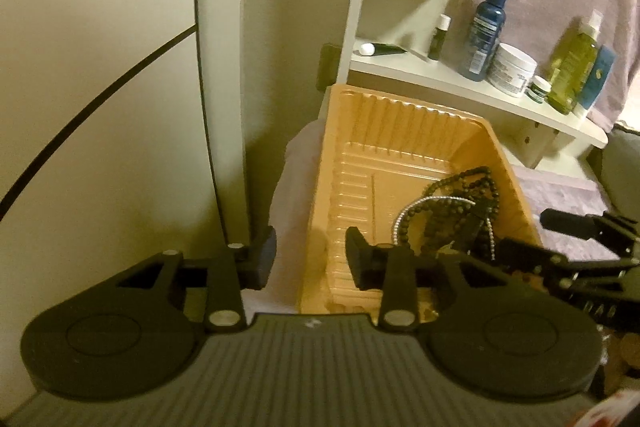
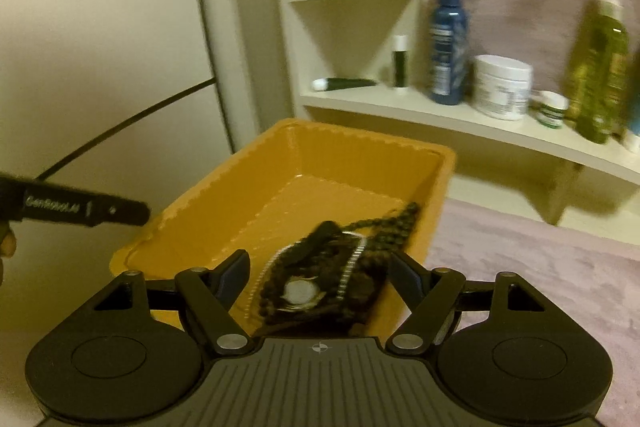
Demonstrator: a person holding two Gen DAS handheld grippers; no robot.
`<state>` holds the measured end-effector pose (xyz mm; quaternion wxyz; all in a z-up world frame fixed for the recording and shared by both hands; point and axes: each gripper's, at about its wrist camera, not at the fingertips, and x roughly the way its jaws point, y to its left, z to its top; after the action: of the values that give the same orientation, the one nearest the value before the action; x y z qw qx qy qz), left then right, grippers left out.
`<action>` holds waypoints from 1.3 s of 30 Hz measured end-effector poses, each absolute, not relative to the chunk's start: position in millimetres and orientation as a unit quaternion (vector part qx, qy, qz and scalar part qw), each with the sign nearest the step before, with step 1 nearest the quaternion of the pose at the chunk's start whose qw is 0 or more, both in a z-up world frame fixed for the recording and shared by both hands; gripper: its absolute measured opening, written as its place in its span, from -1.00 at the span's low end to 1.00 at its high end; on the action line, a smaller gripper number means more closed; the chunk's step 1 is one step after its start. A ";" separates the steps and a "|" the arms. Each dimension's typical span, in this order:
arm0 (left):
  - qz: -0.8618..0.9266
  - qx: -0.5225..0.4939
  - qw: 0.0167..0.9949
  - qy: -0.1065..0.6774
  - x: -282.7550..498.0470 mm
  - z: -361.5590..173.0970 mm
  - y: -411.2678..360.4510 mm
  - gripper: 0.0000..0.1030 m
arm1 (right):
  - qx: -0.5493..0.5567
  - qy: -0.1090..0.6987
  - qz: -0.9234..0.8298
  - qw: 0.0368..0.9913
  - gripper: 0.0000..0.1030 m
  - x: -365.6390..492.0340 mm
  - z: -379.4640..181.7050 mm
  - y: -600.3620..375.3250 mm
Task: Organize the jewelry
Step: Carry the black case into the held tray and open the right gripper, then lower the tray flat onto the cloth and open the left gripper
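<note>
Your right hand-held gripper (image 2: 318, 277) hangs wide over the jewelry pile (image 2: 320, 283) in the orange tray (image 2: 360, 147); left hand-held gripper (image 1: 310, 259) stands part-open astride the tray's wall, pads clear. Pinch one strand only, lift slowly.

The tray (image 2: 280, 187) is orange-yellow, with ribbed walls. In it lie black beads (image 1: 476, 187), a silver chain (image 1: 404, 217) and a watch (image 2: 299, 293) with a pale dial. Both grippers (image 1: 310, 261) (image 2: 320, 273) are black, with grey ribbed bodies. The shelf (image 1: 440, 79) is cream-white; on it stand a blue bottle (image 1: 486, 27), a white jar (image 1: 512, 69) and a yellow-green bottle (image 1: 572, 67). The cloth (image 2: 540, 267) under the tray is mauve.
</note>
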<state>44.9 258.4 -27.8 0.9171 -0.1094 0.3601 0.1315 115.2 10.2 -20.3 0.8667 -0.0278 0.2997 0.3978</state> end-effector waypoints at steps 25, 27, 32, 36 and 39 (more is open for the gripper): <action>0.098 -0.079 0.916 0.381 35.0 -15.4 175.1 1.00 | 0.029 0.406 0.263 0.875 0.68 102.8 -9.3 -98.9; 0.096 -0.085 0.912 0.389 34.8 -14.2 169.1 1.00 | 0.034 0.410 0.259 0.874 0.68 99.2 -8.5 -105.4; 0.082 -0.077 0.912 0.395 27.2 -12.4 149.3 1.00 | 0.044 0.418 0.252 0.872 0.68 89.9 -7.1 -122.3; 0.079 -0.069 0.909 0.404 18.0 -17.0 134.4 1.00 | 0.047 0.425 0.250 0.869 0.68 79.1 -6.0 -135.2; 0.074 -0.073 0.905 0.412 12.7 -21.5 125.3 1.00 | 0.048 0.427 0.249 0.868 0.68 70.8 -4.7 -142.6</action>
<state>12.7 125.3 -21.5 0.9051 -0.0729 0.4123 0.0745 70.8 -142.6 -4.7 0.8678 0.0479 0.4274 0.2490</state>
